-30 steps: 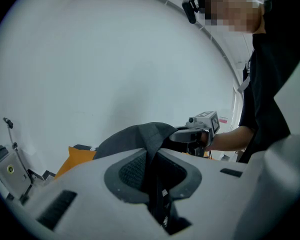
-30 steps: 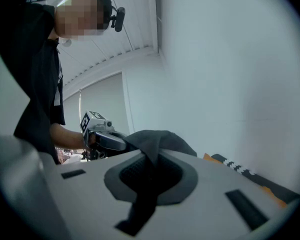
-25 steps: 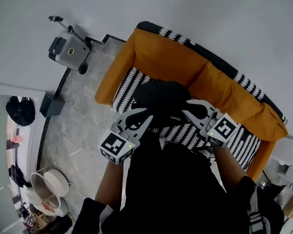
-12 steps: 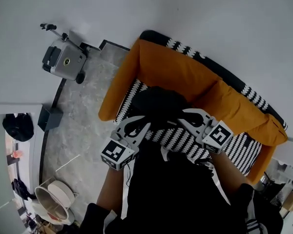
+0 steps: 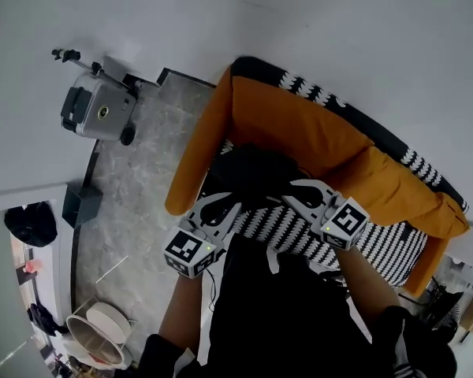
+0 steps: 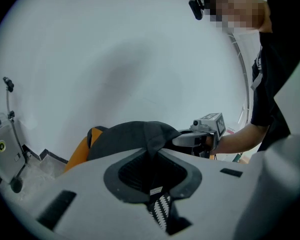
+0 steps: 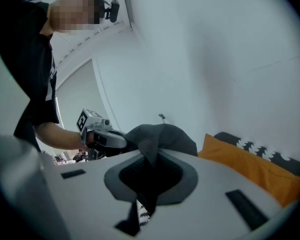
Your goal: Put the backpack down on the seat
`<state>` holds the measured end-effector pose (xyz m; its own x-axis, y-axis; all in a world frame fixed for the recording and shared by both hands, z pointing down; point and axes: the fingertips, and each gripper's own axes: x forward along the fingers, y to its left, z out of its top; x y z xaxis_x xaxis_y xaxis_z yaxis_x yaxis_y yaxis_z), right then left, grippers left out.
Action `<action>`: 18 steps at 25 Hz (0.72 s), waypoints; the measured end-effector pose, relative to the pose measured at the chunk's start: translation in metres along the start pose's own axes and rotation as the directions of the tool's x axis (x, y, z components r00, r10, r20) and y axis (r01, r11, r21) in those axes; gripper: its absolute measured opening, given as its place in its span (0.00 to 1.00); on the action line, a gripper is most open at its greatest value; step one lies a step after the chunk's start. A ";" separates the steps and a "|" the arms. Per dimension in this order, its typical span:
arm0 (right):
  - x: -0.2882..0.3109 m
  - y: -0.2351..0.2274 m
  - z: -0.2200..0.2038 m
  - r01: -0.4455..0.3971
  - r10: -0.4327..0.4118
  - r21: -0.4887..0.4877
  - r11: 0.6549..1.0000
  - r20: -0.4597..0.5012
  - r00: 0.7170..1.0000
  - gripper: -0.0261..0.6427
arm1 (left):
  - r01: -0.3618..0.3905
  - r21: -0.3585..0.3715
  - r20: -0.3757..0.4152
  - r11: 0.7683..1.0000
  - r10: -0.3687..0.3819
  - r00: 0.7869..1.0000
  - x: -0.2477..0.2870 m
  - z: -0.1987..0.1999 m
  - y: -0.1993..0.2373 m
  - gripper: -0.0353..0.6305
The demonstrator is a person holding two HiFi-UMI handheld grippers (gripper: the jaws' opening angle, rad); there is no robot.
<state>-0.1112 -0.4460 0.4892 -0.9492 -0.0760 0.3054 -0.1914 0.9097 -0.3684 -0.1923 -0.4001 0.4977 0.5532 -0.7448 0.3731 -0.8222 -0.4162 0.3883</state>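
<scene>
A black backpack [image 5: 252,173] hangs just above the left end of the sofa's black-and-white patterned seat [image 5: 382,239]. My left gripper [image 5: 227,205] is shut on a fold of the bag's fabric at its near left side. My right gripper [image 5: 296,196] is shut on a fold at its near right side. In the left gripper view the backpack [image 6: 125,138] bulges beyond the jaws, with the right gripper [image 6: 202,133] across from it. The right gripper view shows the backpack [image 7: 166,135] and the left gripper [image 7: 97,134] likewise. The bag's underside is hidden.
Orange back cushions [image 5: 299,132] and an orange armrest [image 5: 193,164] border the seat. On the grey stone floor to the left stand a grey wheeled case [image 5: 94,109] and a small dark box [image 5: 83,203]. A round white basket [image 5: 102,329] sits at lower left.
Both grippers have carried the backpack forward and down toward the sofa seat; the bag now overlaps the seat's left end. Both grips are unchanged.
</scene>
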 end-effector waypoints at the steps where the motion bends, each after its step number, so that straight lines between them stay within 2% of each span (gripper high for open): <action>1: 0.006 -0.005 -0.003 0.009 -0.009 0.009 1.000 -0.007 1.000 0.08 | 0.002 -0.016 -0.002 1.000 -0.002 1.000 0.001 -0.002 0.006 0.13; 4: 0.022 -0.017 -0.009 0.023 -0.022 0.036 0.999 -0.024 0.999 0.08 | 0.004 -0.047 -0.018 0.999 -0.004 1.000 0.006 -0.007 0.025 0.13; 18: 0.075 -0.058 -0.032 0.051 -0.043 0.125 0.991 -0.070 0.997 0.09 | -0.012 -0.075 -0.064 0.997 0.007 0.998 0.032 -0.025 0.094 0.13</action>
<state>-0.1629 -0.4918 0.5617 -0.9203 -0.0858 0.3817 -0.2695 0.8463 -0.4595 -0.2489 -0.4498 0.5675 0.5550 -0.7126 0.4292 -0.8163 -0.3673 0.4457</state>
